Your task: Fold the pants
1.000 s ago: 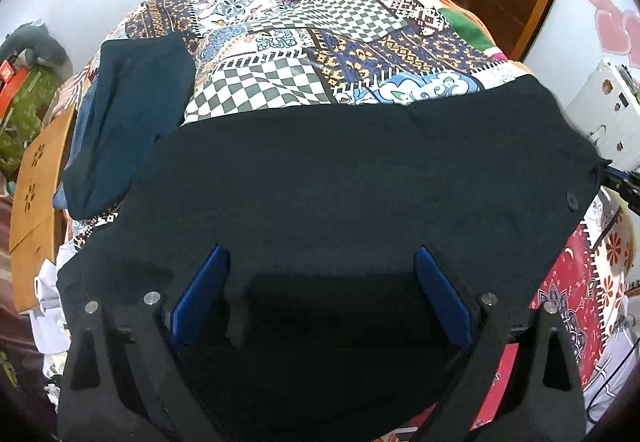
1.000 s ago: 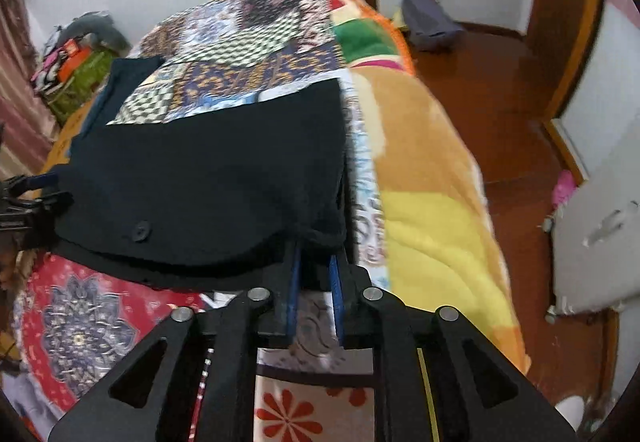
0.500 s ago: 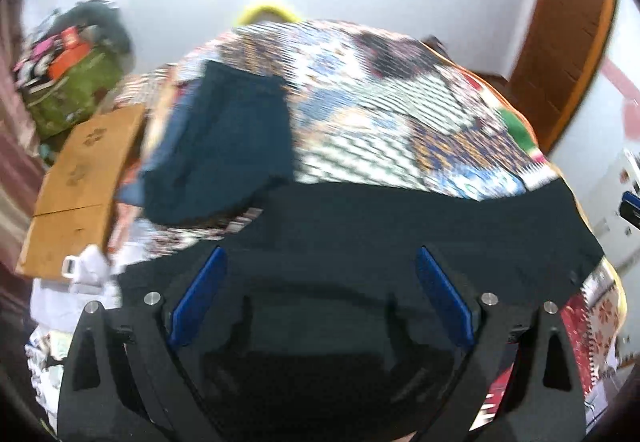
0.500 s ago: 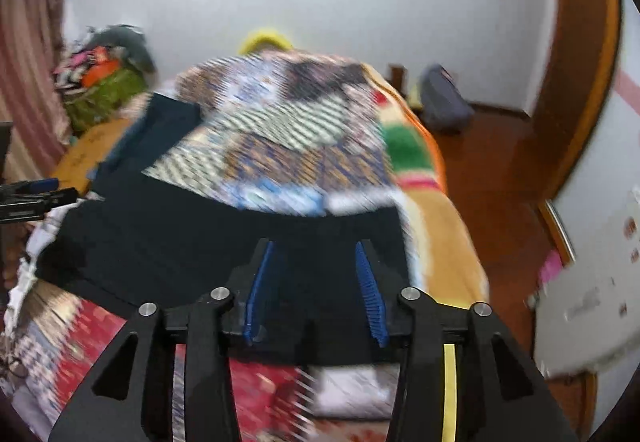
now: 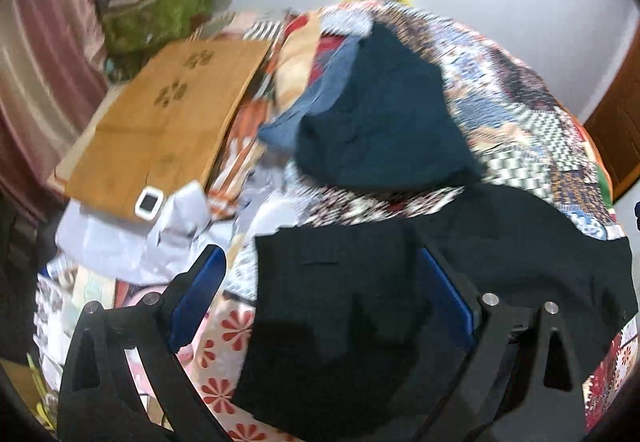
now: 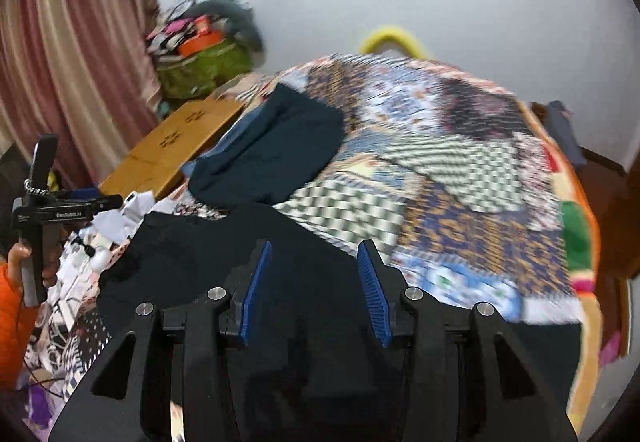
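Note:
The black pants [image 5: 360,282] lie flat along the near edge of the bed, folded into a wide band. My left gripper [image 5: 324,282] hovers over their left end, open, its blue pads [image 5: 200,294] wide apart and pressing on nothing. My right gripper [image 6: 314,274] is open too, above the pants [image 6: 200,250], with only cloth lying below the gap. In the right wrist view the left gripper [image 6: 108,199] shows at the far left, held by a hand in an orange sleeve [image 6: 12,306].
A folded dark teal garment [image 5: 380,113] on a blue one lies farther back on the patchwork bedspread [image 6: 460,181]. Left of the bed are a wooden board [image 5: 168,113], a small white device [image 5: 150,201], white cloth and a pile of bags [image 6: 200,57] by the curtain.
The right gripper let go of the pants' corner and opened. Both grippers lifted back and swung left, so the views now show the bed's left side. The left gripper stayed open.

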Demonstrator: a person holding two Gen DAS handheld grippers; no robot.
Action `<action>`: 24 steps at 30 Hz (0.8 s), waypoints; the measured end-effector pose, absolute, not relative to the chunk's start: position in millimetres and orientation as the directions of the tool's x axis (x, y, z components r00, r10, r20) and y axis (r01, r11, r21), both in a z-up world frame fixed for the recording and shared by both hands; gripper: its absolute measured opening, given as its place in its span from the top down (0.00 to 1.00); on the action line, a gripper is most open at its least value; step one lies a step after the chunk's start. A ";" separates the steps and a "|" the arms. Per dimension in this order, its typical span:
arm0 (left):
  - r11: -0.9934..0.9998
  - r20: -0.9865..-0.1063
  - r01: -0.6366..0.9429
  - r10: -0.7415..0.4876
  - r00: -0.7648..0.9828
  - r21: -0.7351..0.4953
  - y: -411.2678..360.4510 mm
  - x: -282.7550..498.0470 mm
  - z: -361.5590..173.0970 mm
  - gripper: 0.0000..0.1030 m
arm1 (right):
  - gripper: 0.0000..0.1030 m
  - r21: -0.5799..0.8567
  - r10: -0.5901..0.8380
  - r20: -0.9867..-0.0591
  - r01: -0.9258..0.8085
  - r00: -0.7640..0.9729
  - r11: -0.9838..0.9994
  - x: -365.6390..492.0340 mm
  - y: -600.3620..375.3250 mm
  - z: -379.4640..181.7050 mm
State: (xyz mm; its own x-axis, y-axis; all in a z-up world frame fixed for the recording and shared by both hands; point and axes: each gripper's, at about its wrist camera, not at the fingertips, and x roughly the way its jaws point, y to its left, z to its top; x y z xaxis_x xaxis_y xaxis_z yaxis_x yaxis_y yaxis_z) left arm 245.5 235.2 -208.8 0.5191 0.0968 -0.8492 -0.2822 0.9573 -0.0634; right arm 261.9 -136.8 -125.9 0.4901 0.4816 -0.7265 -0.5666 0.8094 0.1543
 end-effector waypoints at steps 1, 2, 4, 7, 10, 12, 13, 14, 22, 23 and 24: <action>0.953 -0.860 -0.294 0.090 0.502 -0.071 242.0 247.1 -216.0 0.06 | 0.61 0.157 0.484 -0.738 -0.578 0.470 0.801 267.5 -127.2 -130.8; 0.949 -0.870 -0.305 0.083 0.486 -0.080 249.1 248.3 -223.9 0.06 | 0.60 0.165 0.490 -0.751 -0.593 0.442 0.788 274.5 -115.7 -138.1; 0.940 -0.890 -0.328 0.066 0.451 -0.097 261.4 252.0 -243.3 0.06 | 0.60 0.208 0.508 -0.778 -0.611 0.369 0.763 287.7 -97.5 -152.1; 0.932 -0.915 -0.344 0.040 0.402 -0.110 270.6 261.3 -270.1 0.06 | 0.60 0.277 0.534 -0.798 -0.617 0.279 0.736 300.4 -72.0 -172.2; 0.925 -0.930 -0.350 -0.012 0.368 -0.150 274.5 270.1 -292.5 0.06 | 0.60 0.260 0.518 -0.819 -0.646 0.246 0.718 311.1 -43.9 -188.0; 0.918 -0.932 -0.352 -0.046 0.360 -0.181 274.6 274.1 -300.8 0.07 | 0.60 0.237 0.494 -0.838 -0.659 0.234 0.714 320.2 -27.5 -196.0; 0.917 -0.931 -0.349 -0.060 0.360 -0.194 273.8 276.2 -304.6 0.07 | 0.60 0.228 0.484 -0.845 -0.664 0.229 0.712 325.0 -21.0 -199.0; 0.917 -0.930 -0.346 -0.066 0.361 -0.199 272.8 277.3 -306.6 0.08 | 0.60 0.221 0.475 -0.852 -0.670 0.221 0.708 329.2 -14.4 -202.0; 0.935 -0.915 -0.269 -0.113 0.386 -0.229 260.7 281.9 -305.4 0.34 | 0.60 0.138 0.388 -0.900 -0.714 0.199 0.686 350.6 20.0 -230.7; 0.928 -0.913 -0.281 -0.121 0.391 -0.243 262.2 281.5 -305.8 0.36 | 0.60 0.143 0.395 -0.897 -0.714 0.199 0.686 349.8 19.5 -232.1; 0.922 -0.909 -0.290 -0.126 0.396 -0.255 264.0 281.6 -306.5 0.37 | 0.61 0.140 0.394 -0.897 -0.716 0.201 0.684 350.2 20.0 -232.9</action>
State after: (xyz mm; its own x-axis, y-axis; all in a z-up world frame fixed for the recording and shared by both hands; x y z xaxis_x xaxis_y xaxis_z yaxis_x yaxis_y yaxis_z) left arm 281.6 264.0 -306.5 0.3963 -0.1265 -0.9094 -0.2901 0.9225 -0.2547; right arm 350.2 20.0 -232.9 0.2014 0.3943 -0.8967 -0.7156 0.6843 0.1402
